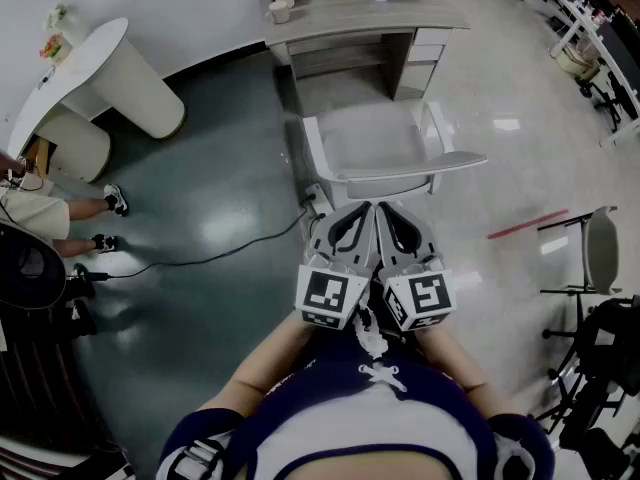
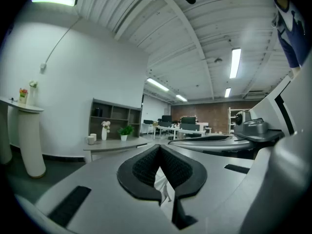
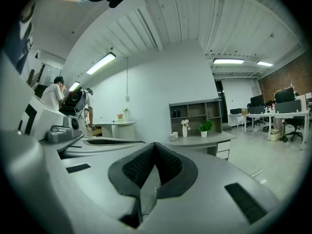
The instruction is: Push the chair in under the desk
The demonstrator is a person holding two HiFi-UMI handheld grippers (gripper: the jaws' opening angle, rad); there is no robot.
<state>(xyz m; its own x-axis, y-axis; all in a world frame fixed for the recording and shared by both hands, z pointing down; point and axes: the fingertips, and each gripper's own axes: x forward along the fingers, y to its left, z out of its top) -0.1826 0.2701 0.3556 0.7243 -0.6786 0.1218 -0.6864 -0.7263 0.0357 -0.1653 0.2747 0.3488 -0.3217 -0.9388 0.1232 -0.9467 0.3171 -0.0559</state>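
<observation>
We hold the left hand-held gripper (image 1: 352, 226) and the right hand-held gripper (image 1: 398, 228) side by side. Both have their jaws pressed together on nothing, and their tips aim at the curved backrest of the white plastic armchair (image 1: 375, 138) at twelve o'clock. We judge that closed, paired tips make a blunt pusher, set centrally so the chair would travel straight.

The chair stands just before the pale grey wooden bench with drawers (image 1: 400, 13), further toward twelve o'clock, and its seat is not yet tucked under.

We cannot tell whether the tips touch the backrest. The chair's legs are hidden beneath its seat, and a black cable (image 1: 200, 260) running in from nine o'clock vanishes near them. In both gripper views we cannot make out the chair past the gripper bodies.
</observation>
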